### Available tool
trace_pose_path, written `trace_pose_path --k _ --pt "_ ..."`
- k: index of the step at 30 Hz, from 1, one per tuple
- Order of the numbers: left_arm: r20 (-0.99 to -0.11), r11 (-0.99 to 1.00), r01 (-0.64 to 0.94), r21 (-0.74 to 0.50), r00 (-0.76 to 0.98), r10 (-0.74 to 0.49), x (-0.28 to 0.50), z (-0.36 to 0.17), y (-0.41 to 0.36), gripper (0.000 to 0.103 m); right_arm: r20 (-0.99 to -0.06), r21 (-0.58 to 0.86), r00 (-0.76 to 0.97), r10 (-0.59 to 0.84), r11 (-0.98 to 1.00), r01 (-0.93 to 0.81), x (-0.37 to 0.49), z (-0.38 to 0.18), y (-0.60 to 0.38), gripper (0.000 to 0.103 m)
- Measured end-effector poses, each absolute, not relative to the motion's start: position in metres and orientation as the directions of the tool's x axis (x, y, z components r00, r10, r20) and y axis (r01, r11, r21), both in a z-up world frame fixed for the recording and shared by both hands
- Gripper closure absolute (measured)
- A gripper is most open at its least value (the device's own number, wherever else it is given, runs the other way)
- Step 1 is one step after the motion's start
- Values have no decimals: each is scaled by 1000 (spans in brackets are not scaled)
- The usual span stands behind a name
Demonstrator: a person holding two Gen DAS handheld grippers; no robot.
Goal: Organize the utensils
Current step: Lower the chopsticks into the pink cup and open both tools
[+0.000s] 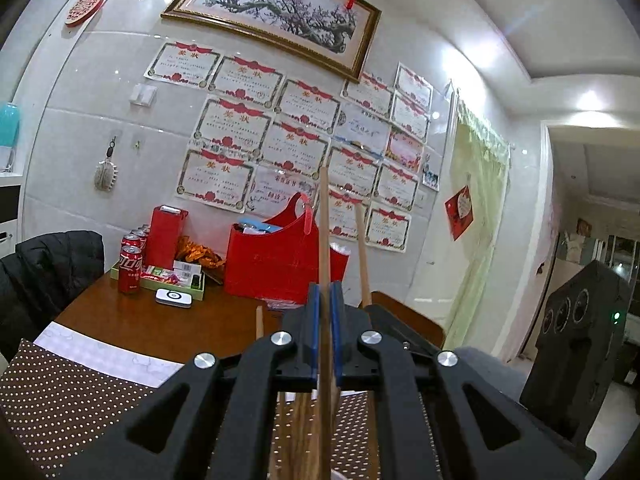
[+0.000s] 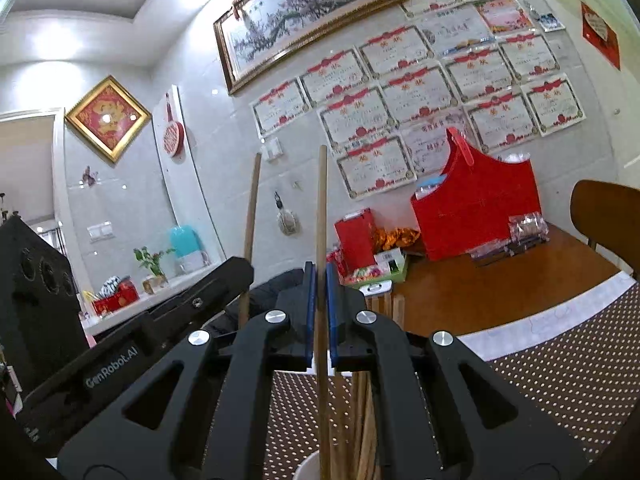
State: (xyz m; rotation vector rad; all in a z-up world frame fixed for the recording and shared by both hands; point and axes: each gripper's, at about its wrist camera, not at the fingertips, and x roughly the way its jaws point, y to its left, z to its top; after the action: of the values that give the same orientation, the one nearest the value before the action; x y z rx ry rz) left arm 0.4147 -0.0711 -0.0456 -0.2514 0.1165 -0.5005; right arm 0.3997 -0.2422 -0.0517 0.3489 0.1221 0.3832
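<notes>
Two grippers, each clamped on one wooden chopstick. The left gripper (image 1: 325, 292) has its blue pads pressed flat against a chopstick (image 1: 324, 216) that stands nearly upright between them, its upper end rising above the fingertips and its lower part running down under the jaws. The right gripper (image 2: 318, 276) pinches its own chopstick (image 2: 322, 200) the same way — long axis vertical, blunt top high against the wall behind. Both grippers point level and sit close side by side: from the left wrist the other stick (image 1: 362, 256) shows just to the right, from the right wrist just to the left (image 2: 251, 216). Below the jaws hang more wooden sticks (image 2: 362, 420), gathered over the rim of a white cup (image 2: 310, 466) on the dotted mat (image 2: 560, 360). My reading: that cup lies straight below both sticks, neither hand clearly nearer, so the move to come looks like a vertical one along the sticks' own axis.
</notes>
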Motion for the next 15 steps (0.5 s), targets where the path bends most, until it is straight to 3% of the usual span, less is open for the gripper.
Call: trace_pose_path --k 15 --pt "-60 843 455 -288 870 -490 437 -91 -76 98 -96 351 924 371 881 -317 410 -85 -243 97"
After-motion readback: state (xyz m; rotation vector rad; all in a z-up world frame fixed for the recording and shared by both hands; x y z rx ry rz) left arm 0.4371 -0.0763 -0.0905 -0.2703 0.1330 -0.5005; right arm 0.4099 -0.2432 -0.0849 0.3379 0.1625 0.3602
